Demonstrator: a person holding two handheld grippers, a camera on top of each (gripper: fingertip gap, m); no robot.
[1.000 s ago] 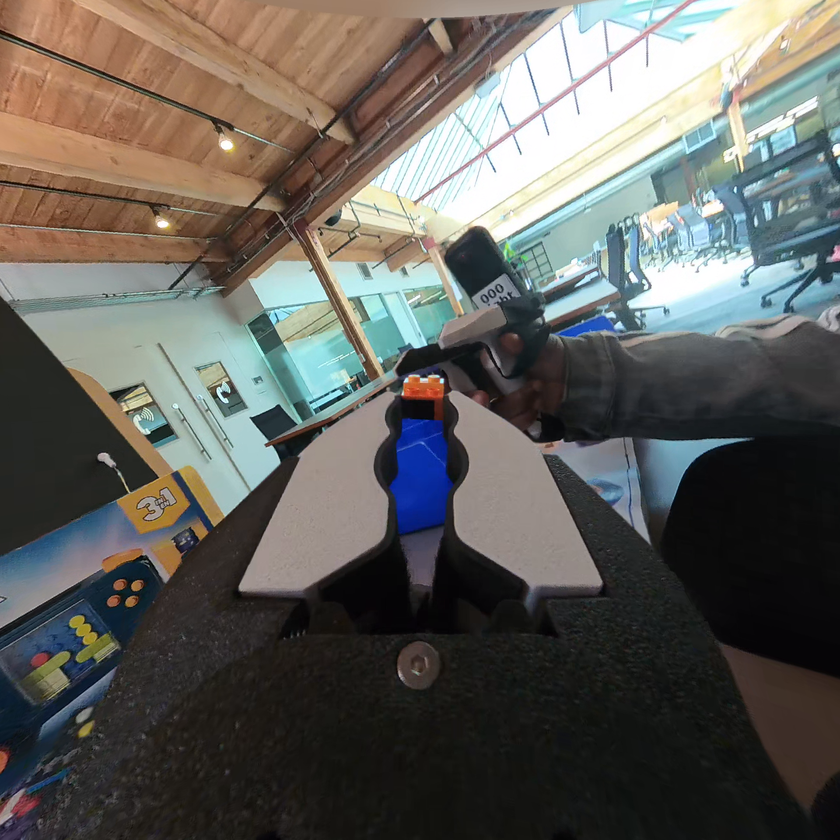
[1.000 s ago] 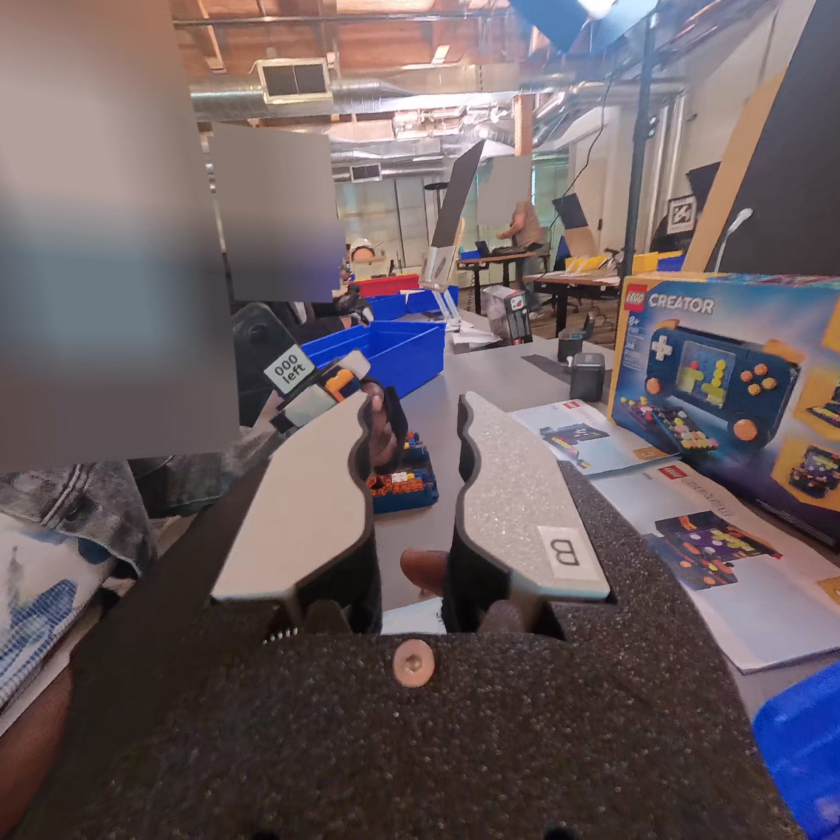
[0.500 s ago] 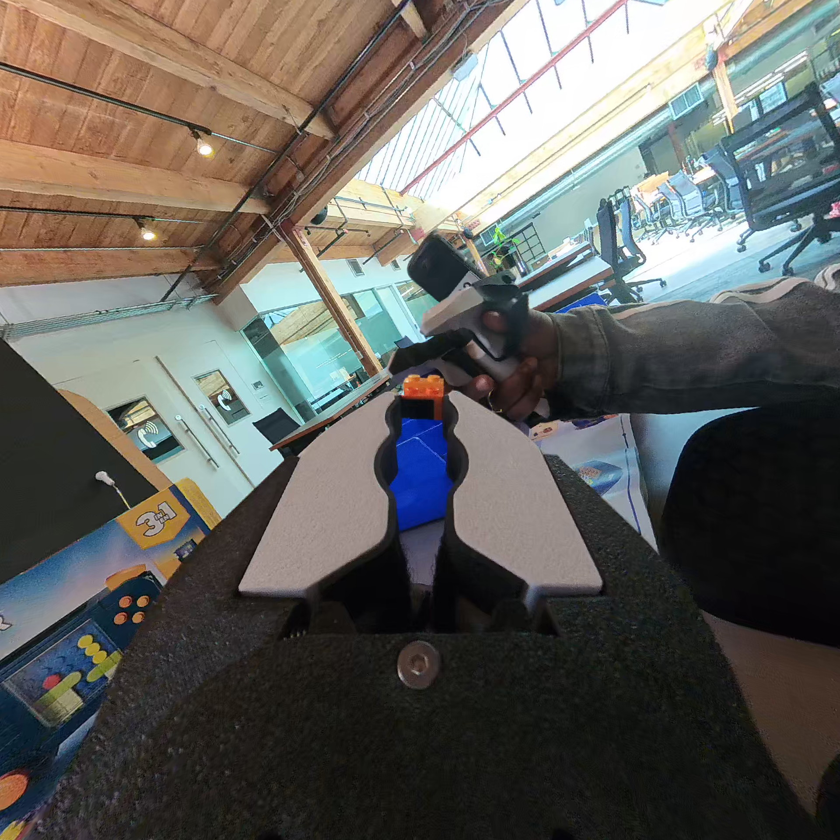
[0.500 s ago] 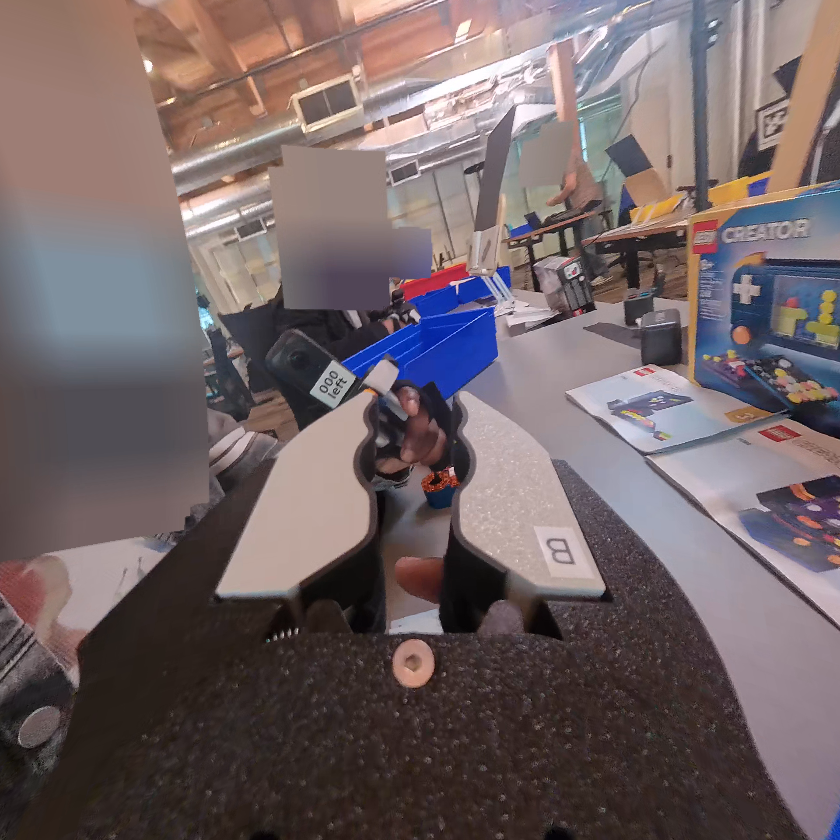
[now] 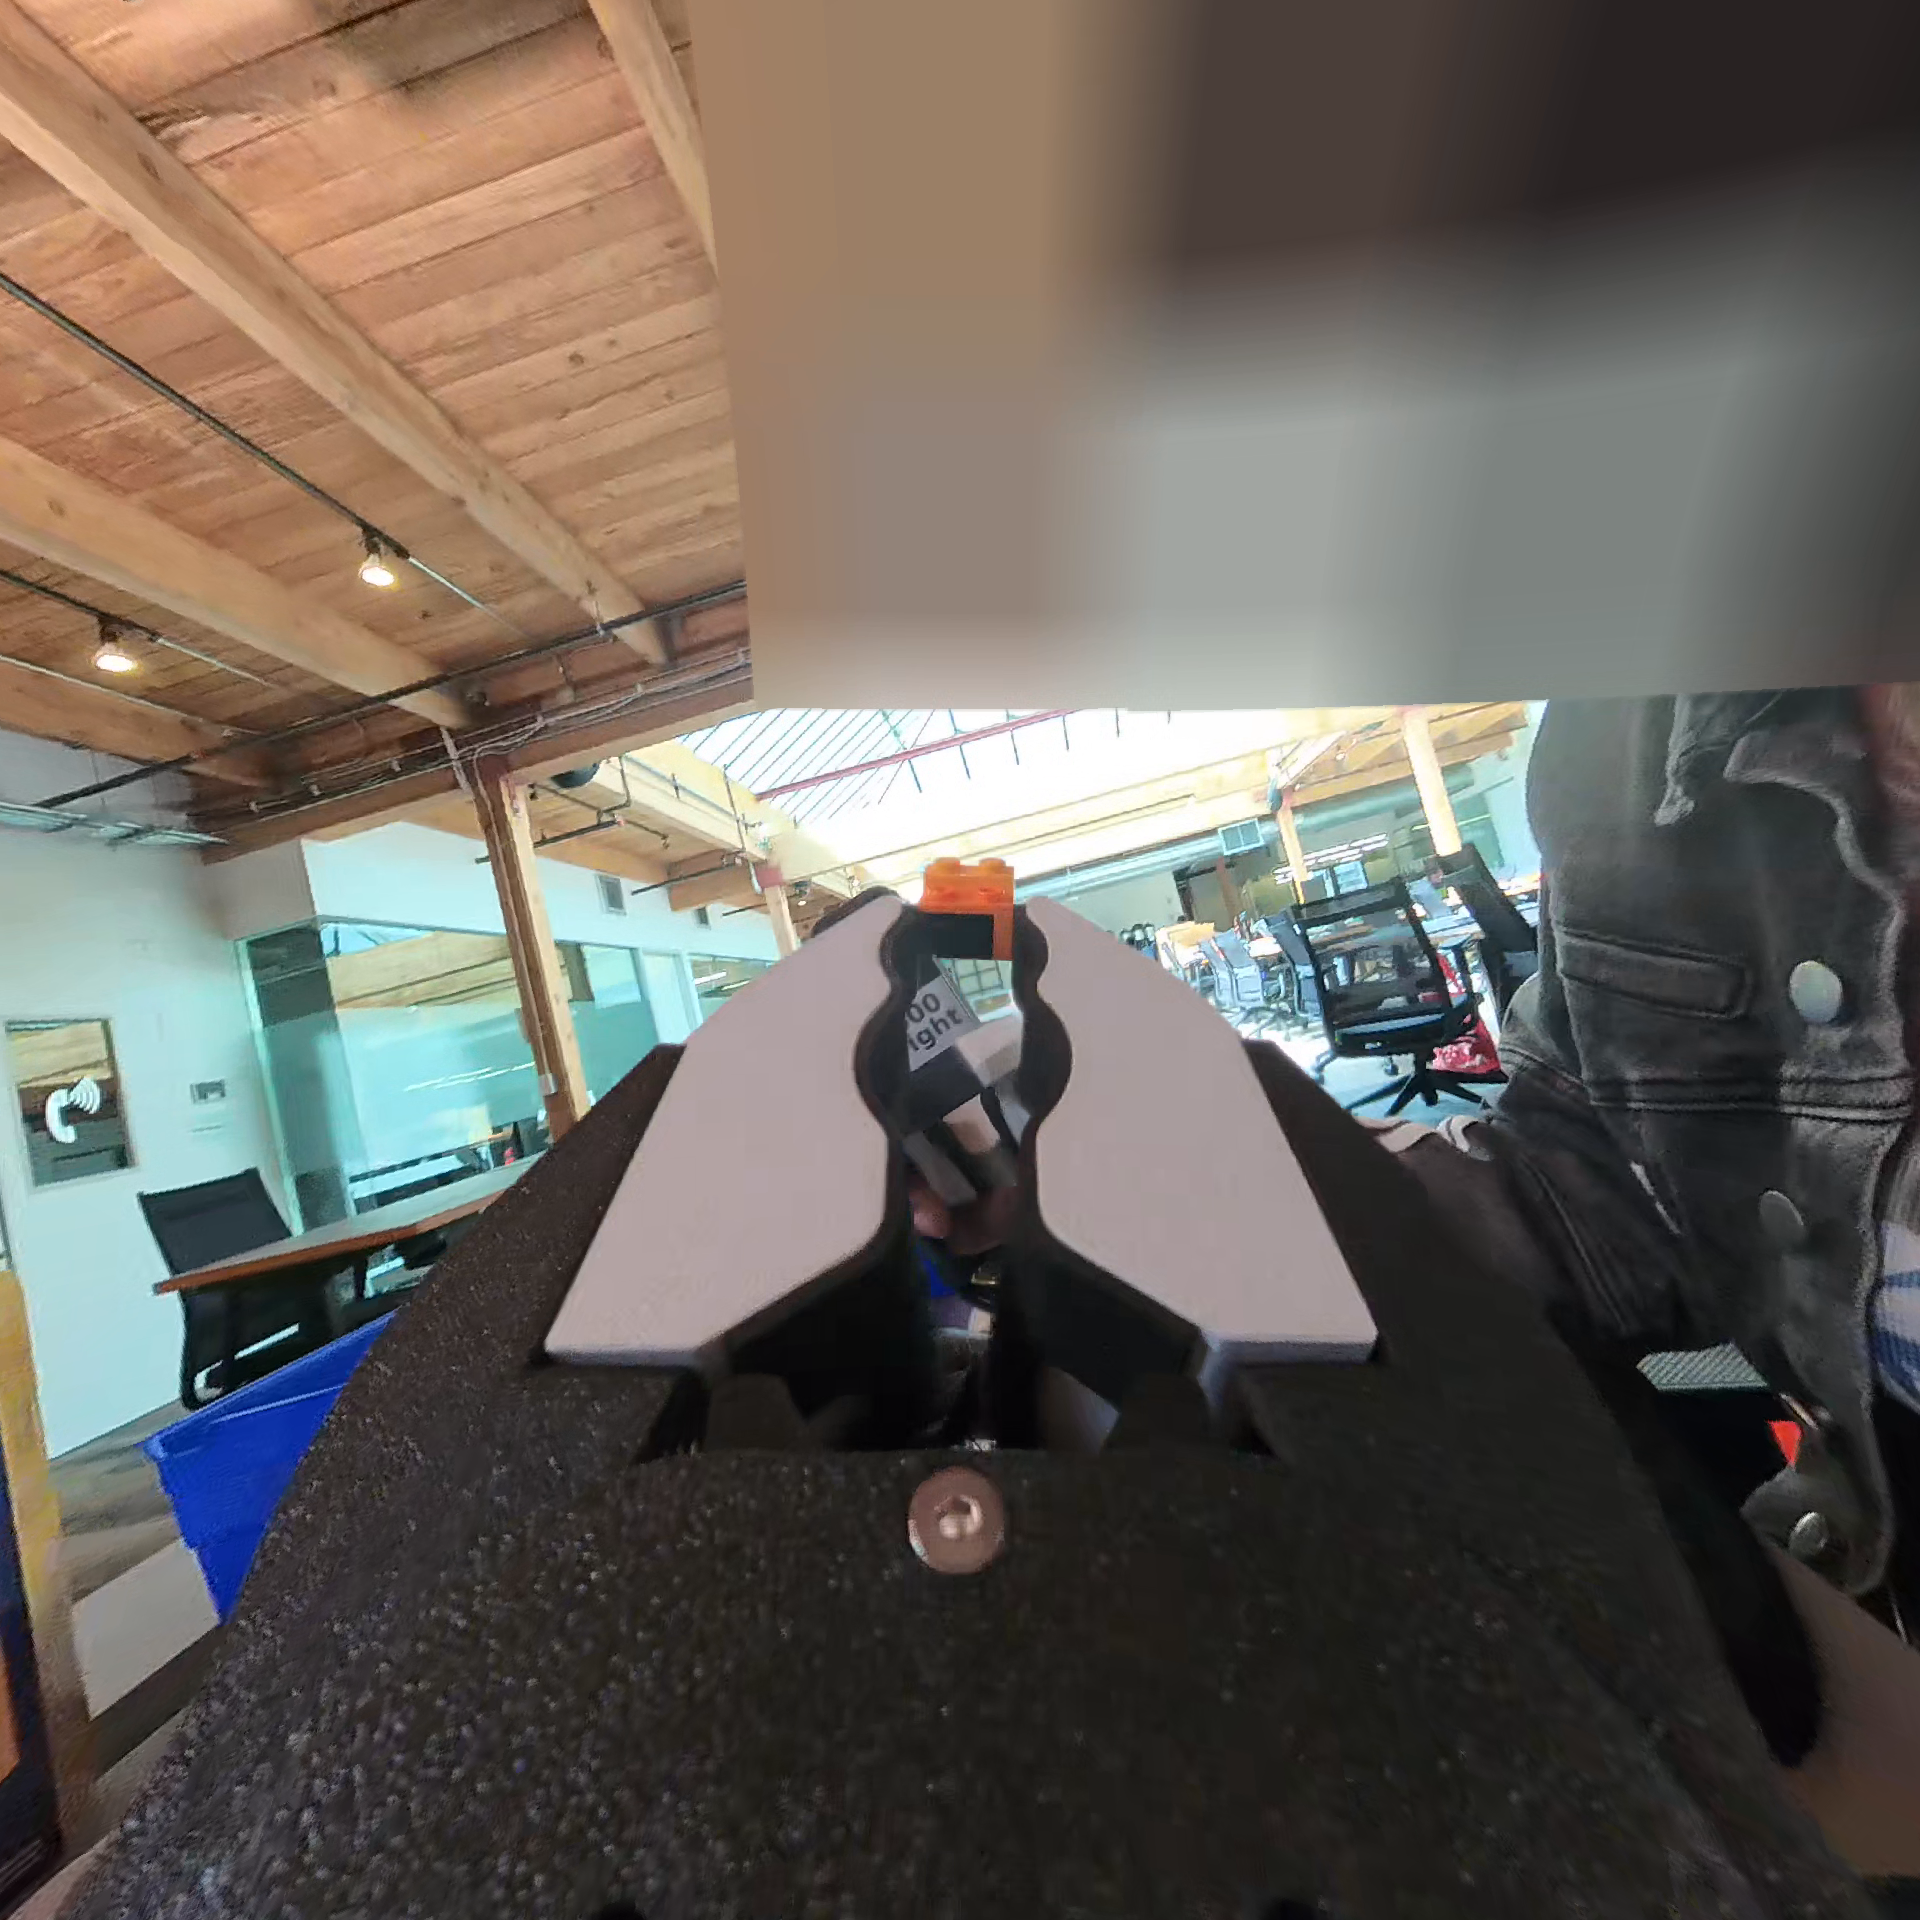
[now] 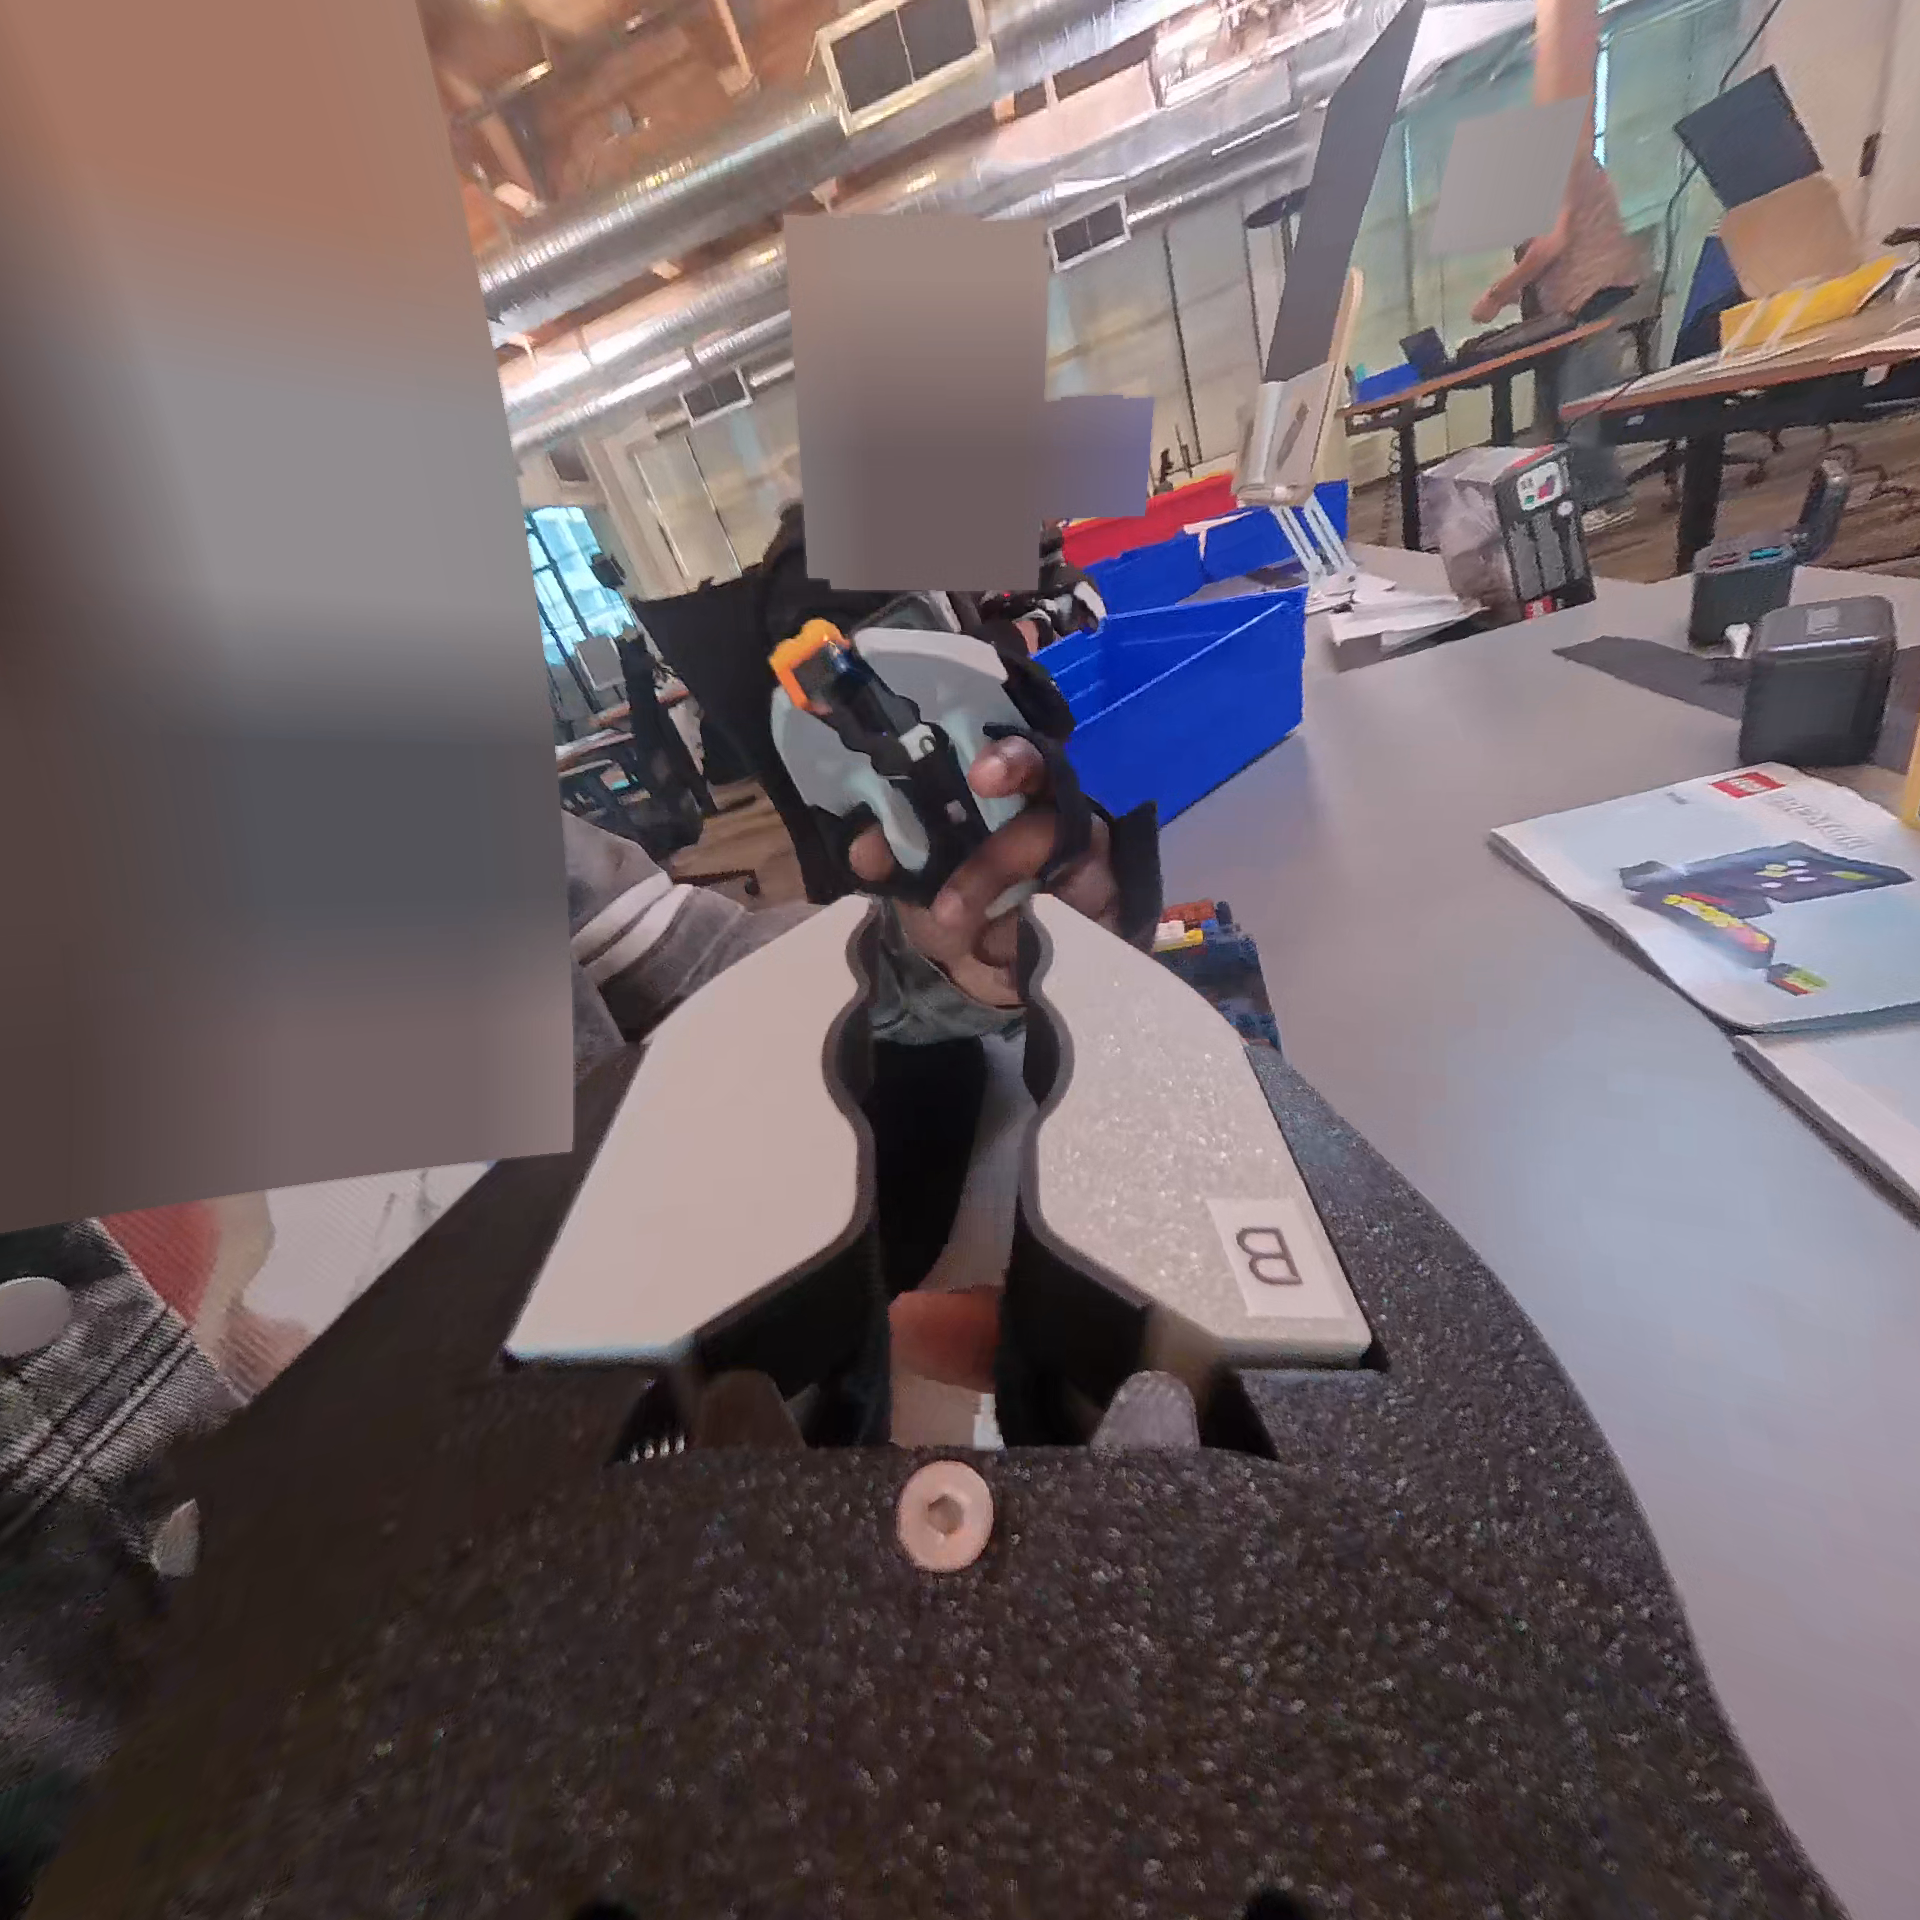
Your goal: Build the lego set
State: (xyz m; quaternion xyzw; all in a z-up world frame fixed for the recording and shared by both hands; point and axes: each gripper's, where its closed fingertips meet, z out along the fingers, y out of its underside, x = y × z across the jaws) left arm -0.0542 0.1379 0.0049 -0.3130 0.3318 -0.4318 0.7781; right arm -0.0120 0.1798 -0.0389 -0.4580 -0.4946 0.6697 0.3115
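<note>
My left gripper point(image 5: 968, 935) is shut on a small orange brick point(image 5: 968, 902), which sticks out just past the fingertips and is held up in the air. The same gripper shows in the right wrist view point(image 6: 821, 675), held in a hand, with the orange brick point(image 6: 802, 665) at its tip. My right gripper point(image 6: 951, 930) is open with a narrow gap, and only the hand that holds the left gripper shows beyond its fingertips. It points at the left gripper from a little below. In the left wrist view the right gripper point(image 5: 951, 1081) shows between the left fingers.
A grey table point(image 6: 1455, 1039) holds a blue bin point(image 6: 1195, 686), open booklets point(image 6: 1714, 894), a part-built brick model point(image 6: 1216, 956) and black boxes point(image 6: 1813, 675). A person's dark denim jacket point(image 5: 1714, 1039) is close on the right. Another blue bin point(image 5: 260, 1455) is at the lower left. Some 8 cm of space lies between my two pairs of fingers.
The left gripper has swung round with the orange brick still in it, and now faces the right gripper and the person. The right gripper has tilted up towards it and its jaws have narrowed.
</note>
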